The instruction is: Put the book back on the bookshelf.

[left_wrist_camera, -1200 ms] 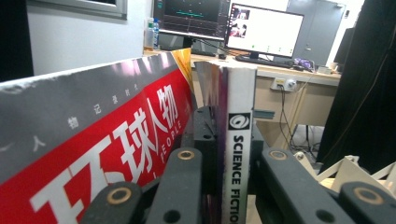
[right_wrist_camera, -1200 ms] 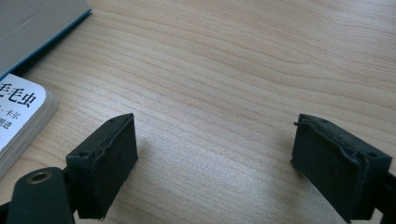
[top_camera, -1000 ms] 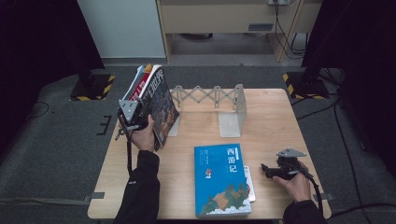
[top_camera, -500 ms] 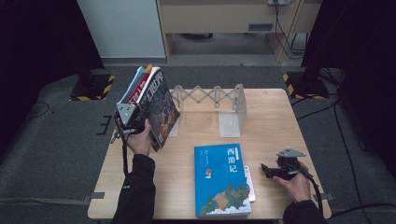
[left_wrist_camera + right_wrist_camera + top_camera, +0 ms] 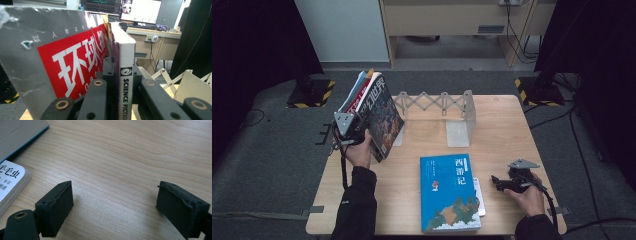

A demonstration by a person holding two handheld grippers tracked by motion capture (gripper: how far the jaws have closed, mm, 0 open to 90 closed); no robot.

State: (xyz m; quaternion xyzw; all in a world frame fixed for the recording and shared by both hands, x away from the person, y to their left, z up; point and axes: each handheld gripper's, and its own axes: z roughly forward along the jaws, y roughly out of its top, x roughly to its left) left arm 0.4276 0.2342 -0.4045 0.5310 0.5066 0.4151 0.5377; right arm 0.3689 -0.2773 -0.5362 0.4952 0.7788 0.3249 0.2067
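My left gripper (image 5: 348, 131) is at the table's left edge, shut on a dark book with a "SCIENCE FICTION" spine (image 5: 126, 82). The book stands tilted, leaning among several books and magazines (image 5: 374, 110). In the left gripper view a red and grey magazine (image 5: 62, 65) leans against the outside of one jaw. A blue book (image 5: 449, 192) lies flat at the front middle of the table, on top of a small white book (image 5: 481, 197). My right gripper (image 5: 496, 182) rests low on the table to the right of them, open with nothing between its pads (image 5: 56, 207).
A metal expanding book rack (image 5: 447, 107) with upright end plates stands at the back middle of the wooden table (image 5: 507, 130). Bare wood lies between the rack and the blue book. Grey floor surrounds the table.
My left hand has shifted slightly to the left with the books in its grip. The right gripper has not moved.
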